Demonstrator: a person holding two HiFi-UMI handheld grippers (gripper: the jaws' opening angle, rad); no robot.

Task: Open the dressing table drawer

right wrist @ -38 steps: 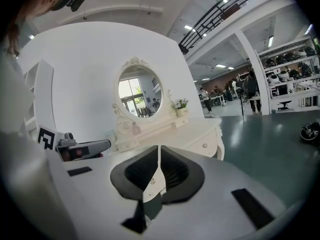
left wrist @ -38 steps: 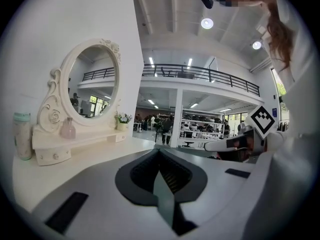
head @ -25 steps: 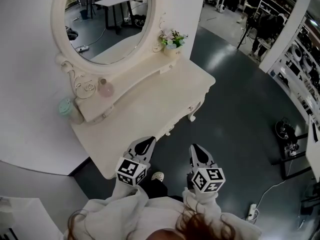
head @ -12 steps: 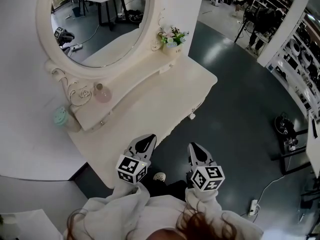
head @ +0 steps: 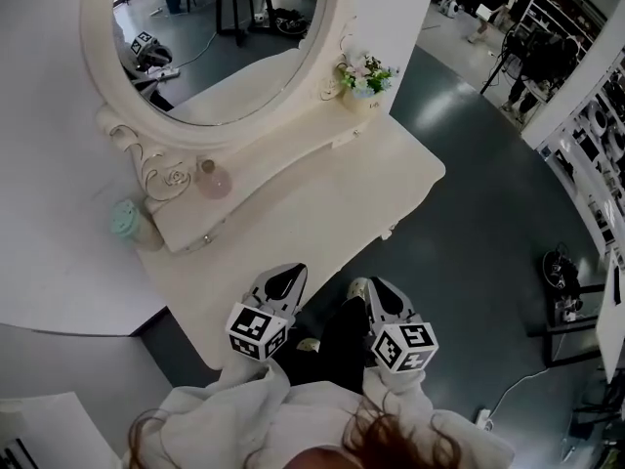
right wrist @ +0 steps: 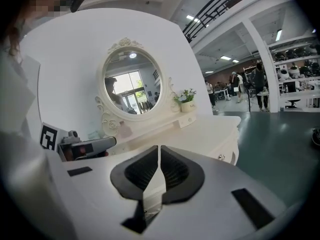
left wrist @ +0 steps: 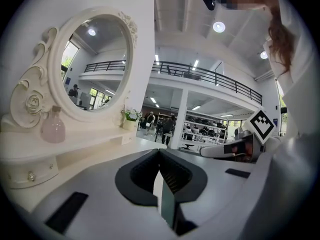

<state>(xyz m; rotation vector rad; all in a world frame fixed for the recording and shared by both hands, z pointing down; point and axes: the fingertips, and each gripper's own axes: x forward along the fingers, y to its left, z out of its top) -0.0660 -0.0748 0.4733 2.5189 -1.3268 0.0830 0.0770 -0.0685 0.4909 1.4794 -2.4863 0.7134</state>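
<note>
My left gripper (head: pixel 283 281) and right gripper (head: pixel 388 298) are closed, empty; drawer (right wrist: pixel 231 143) probably light, maybe sticky; I'd pinch its knob (head: pixel 391 231), twelve o'clock of right gripper

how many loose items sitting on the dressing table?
3: flower pot right of the mirror, pink bottle on the shelf below it, green jar at the far left. Others may be hidden.

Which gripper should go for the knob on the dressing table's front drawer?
Right, likely. The right gripper hangs off the front edge of the dressing table with the drawer knob ahead in its view. The left gripper is by its corner, knob unseen.
</note>
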